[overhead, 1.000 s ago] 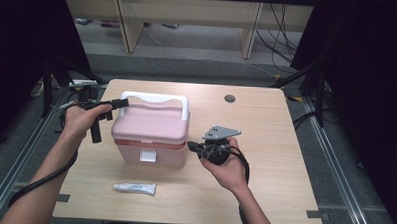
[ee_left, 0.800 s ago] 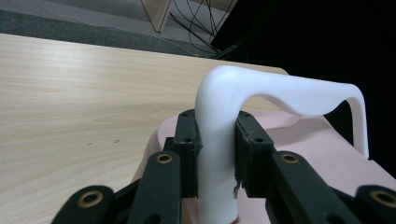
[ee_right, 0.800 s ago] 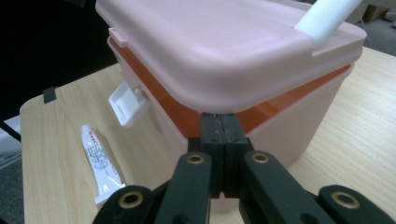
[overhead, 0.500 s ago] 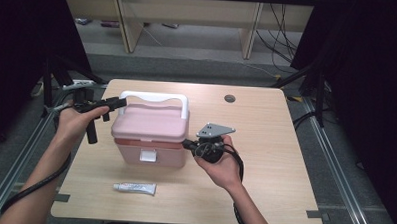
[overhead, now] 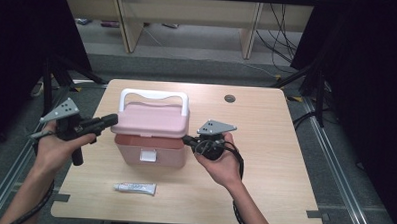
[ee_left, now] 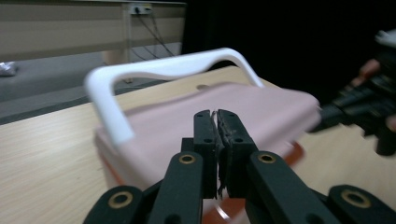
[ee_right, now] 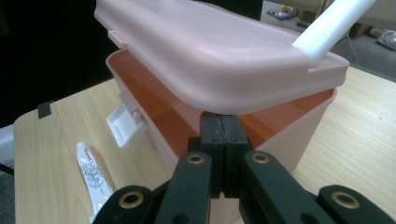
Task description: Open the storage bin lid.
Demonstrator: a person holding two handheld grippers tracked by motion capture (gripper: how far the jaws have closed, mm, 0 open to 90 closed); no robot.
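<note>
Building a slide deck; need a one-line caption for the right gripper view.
Shut right gripper props the pink box's lid ajar, tube lying alongside.

The pale pink plastic box [overhead: 150,148] had a matching pink lid [overhead: 153,119] and a white arched handle [overhead: 154,96]; its inside glowed orange-brown. A white front latch [overhead: 146,155] showed. The white tube with red print [overhead: 135,189] lay on the light wood-grain table [overhead: 265,159]. Both jaws were black.

The pink box [overhead: 150,140] is standing mid-table, its lid [overhead: 153,119] sitting ajar and its white handle [overhead: 154,98] rising above it, blocking passage across the middle. A tube [overhead: 135,189] is lying near the table's [overhead: 279,185] front edge, while the right half and back edge are lying open.
</note>
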